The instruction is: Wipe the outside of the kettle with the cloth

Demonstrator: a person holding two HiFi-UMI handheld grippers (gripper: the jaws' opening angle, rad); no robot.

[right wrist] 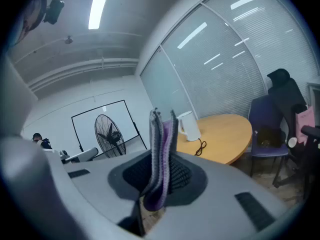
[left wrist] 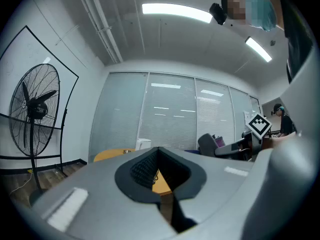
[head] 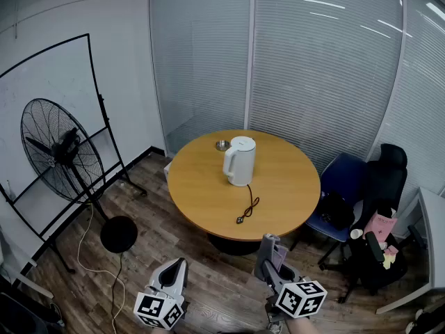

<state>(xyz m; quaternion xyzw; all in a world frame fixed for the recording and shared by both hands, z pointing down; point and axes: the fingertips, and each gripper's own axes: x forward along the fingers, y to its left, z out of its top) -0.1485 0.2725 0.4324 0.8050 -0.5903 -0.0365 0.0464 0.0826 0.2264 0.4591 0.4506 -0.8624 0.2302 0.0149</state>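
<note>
Hard to make out in the head view: only a purple sliver of cloth at the right gripper. Clamped shut on that folded cloth, held upright. Left gripper fully closed, holding nothing. Kettle upright on the round table, well apart from both.

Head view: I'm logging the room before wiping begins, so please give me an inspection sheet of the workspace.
Surface: round wooden table.
Job's things: white kettle upright near the table's middle; purple cloth off the table.
Clutter: small metal dish behind the kettle.
Grippers: left gripper shut, empty; right gripper shut on the cloth; both short of the table.
Cables: black cord lies in front of the kettle; white cable on the floor.
Surroundings: pedestal fan left; blue chair and black chair right.
</note>
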